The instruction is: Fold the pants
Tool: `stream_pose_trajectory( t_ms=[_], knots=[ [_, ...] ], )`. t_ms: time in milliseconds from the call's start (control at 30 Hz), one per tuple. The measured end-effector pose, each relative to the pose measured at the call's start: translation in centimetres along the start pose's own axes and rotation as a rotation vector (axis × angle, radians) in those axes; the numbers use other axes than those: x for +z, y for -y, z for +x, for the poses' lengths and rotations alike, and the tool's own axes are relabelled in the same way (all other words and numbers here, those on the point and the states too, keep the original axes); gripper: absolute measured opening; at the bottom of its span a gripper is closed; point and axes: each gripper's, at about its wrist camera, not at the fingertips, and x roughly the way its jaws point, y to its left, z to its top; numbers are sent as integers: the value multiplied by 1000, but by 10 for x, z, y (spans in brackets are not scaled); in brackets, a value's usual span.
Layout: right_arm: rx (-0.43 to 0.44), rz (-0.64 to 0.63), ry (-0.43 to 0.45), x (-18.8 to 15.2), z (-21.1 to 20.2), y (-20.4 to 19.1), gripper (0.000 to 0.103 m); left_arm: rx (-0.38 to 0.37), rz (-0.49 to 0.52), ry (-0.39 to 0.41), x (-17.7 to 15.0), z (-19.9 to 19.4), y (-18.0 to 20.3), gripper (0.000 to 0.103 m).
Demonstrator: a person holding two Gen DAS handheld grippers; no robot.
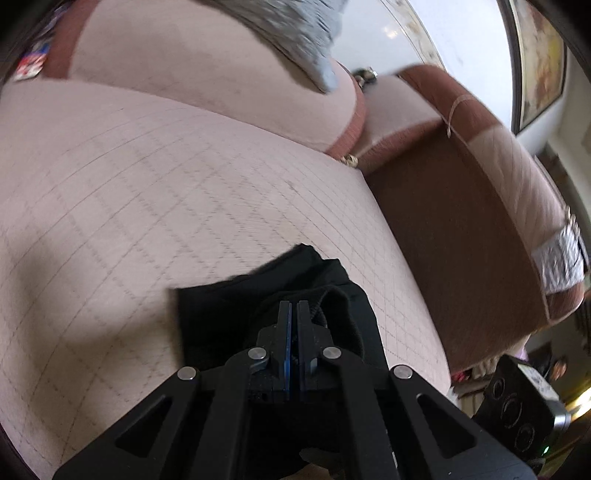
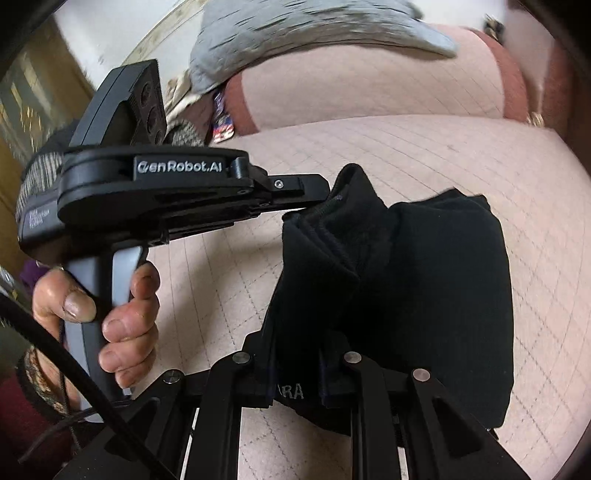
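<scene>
The black pants (image 2: 424, 280) hang bunched between my two grippers above a pink quilted sofa seat (image 2: 443, 155). In the left wrist view my left gripper (image 1: 294, 306) is shut on a thick hem of the pants (image 1: 258, 295). It also shows in the right wrist view (image 2: 314, 199), held by a hand at the left and pinching the top edge of the cloth. My right gripper (image 2: 295, 373) is shut on the lower edge of the pants; the cloth hides its fingertips.
The sofa has a pink back cushion (image 1: 207, 62) with a grey garment (image 1: 295, 33) draped on it and a brown armrest (image 1: 461, 221) at the right. A wall and a framed picture (image 1: 539, 62) are behind.
</scene>
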Motion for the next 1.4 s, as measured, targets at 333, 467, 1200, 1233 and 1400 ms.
stream_pose_trajectory(
  t_ms=[333, 467, 1200, 1233, 1400],
  knots=[
    [-70, -333, -12, -43, 10, -46, 62, 93, -181, 115, -26, -50, -57, 27],
    [-62, -344, 19, -60, -23, -35, 62, 133, -169, 179, -32, -81, -47, 29],
    [174, 432, 46, -70, -65, 145, 40, 291, -87, -8, -45, 8, -16, 46],
    [152, 408, 45, -67, -70, 142, 42, 281, -94, -7, -44, 4, -18, 46],
    [101, 378, 117, -41, -90, 145, 56, 250, -137, 94, -35, -19, -12, 46]
  ],
)
